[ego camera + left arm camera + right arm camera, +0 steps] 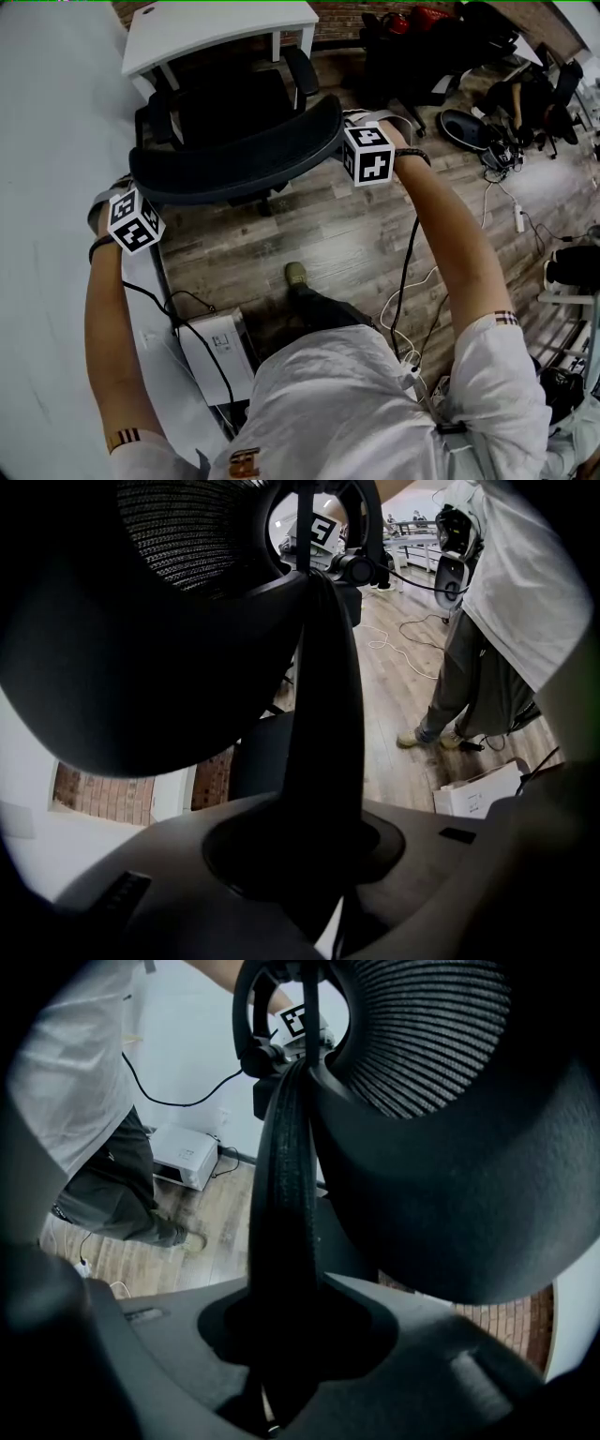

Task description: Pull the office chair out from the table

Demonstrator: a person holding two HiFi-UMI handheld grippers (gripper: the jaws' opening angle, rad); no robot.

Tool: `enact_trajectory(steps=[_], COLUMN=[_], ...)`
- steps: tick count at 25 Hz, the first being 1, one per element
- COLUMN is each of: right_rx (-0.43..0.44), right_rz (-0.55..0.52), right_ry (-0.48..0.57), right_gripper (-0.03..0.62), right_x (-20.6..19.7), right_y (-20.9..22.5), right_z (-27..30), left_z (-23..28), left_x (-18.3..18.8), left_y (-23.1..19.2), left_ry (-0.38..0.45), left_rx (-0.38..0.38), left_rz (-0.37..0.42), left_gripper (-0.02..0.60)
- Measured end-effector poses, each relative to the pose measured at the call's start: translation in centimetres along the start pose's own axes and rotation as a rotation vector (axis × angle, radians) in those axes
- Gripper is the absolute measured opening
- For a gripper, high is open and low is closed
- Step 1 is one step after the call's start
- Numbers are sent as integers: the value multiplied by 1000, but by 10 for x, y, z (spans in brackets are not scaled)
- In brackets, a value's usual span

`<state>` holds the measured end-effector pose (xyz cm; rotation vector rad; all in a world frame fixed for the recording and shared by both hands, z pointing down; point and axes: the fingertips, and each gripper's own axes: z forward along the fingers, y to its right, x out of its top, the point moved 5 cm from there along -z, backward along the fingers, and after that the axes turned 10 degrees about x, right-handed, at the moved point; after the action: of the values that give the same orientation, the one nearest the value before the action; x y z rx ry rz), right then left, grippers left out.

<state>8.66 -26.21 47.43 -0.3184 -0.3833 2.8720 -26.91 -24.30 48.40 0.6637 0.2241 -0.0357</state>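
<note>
Both grippers are clamping the top rim of the office chair [234,155] backrest, one at each end. The left gripper [314,855] is pinching the left end of the backrest rim [323,696], and its jaws are pressing on the black edge, which is running straight up between them. The right gripper [286,1335] is doing the same on the right end, with the ribbed rim [281,1176] wedged between its jaws. Neither gripper is empty or spread wide.

The chair is sitting on the wood floor [328,225] at the far middle of the scene, with its backrest facing the person and its seat [230,108] pointing toward the white tabletop [206,28]. The right armrest [302,70] is showing just near the tabletop's near edge. The far part of the seat is lying close to that edge, but whether it is tucked under cannot be told.

The person is standing on the near side, with one shoe [296,274] planted on the floor behind the chair and a white box [220,352] lying near left by the wall.

Progress: the grasp looks done and secure on both sides. The pull looks to be partway, since most of the seat is showing clear of the tabletop. What is left is probably rolling it a bit more to the near side and then letting go of the rim
</note>
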Motion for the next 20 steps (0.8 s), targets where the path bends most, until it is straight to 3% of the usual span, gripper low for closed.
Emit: enact_trajectory(steps=[15,20], right_rx=[-1,-2], right_rz=[-3,-6], right_ry=[3,3], right_gripper=[100,100], right_x=[18,27], right_y=[-82,-115], right_z=[-25,-33], left_z=[-52,-79], left_x=[4,12], left_y=[69,89], left_ry=[-25,-16], left_rx=[-27,-4], left_rz=[0,25], left_gripper=[104,103])
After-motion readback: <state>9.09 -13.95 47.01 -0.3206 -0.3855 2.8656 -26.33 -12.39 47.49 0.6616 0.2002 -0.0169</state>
